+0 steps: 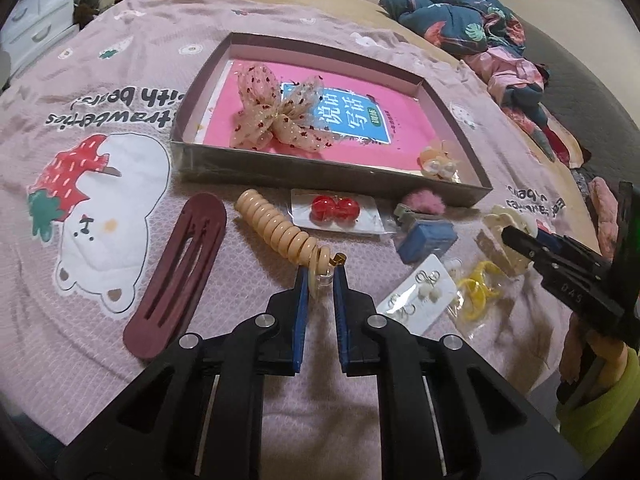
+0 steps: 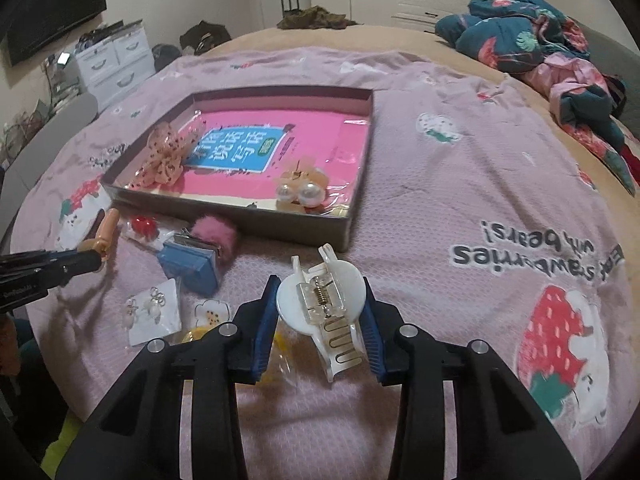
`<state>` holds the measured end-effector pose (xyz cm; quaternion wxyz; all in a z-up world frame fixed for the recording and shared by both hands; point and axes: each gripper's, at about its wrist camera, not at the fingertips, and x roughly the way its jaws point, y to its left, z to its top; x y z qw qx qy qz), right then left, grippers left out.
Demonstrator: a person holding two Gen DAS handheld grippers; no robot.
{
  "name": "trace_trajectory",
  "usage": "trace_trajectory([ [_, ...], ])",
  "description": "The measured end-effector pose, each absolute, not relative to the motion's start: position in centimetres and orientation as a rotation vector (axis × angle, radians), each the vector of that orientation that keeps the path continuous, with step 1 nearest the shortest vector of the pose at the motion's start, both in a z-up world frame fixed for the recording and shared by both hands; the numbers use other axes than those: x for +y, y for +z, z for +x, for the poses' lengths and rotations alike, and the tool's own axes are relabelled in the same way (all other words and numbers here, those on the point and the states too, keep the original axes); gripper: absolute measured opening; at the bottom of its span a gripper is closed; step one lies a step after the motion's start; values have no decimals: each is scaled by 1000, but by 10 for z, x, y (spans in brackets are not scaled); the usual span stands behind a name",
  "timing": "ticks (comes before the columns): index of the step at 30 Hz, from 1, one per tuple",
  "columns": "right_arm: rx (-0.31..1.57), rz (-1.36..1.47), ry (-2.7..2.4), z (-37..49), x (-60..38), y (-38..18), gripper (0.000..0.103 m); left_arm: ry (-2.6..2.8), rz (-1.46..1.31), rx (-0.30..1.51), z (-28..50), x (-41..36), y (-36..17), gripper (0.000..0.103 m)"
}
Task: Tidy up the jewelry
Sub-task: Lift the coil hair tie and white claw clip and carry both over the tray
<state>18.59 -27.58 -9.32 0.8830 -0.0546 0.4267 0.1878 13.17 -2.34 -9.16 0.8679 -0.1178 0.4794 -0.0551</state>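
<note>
A bed (image 2: 420,40) carries everything, spread with a pink blanket (image 2: 460,208) printed with strawberries and bears. On the blanket sits a shallow grey box (image 1: 280,168). In front of its near wall lie loose pieces — a maroon clip (image 1: 176,276), a packet of red beads (image 1: 336,208), a pink pom-pom clip (image 1: 420,202) touching a blue block (image 1: 424,240), a card of earrings (image 1: 416,300) and a bag of yellow rings (image 1: 476,288). Further back, at the bed's far right, a heap of dark floral bedding (image 2: 532,40) and pink cloth (image 2: 568,72) — and at the far edge an olive garment (image 2: 316,16).
</note>
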Motion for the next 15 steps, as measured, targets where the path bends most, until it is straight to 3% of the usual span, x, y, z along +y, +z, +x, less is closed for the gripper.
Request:
trace_trajectory([
  [15,828,-79,395,142,-285,-48,37,-197,-207,918,109,-38,-47,6],
])
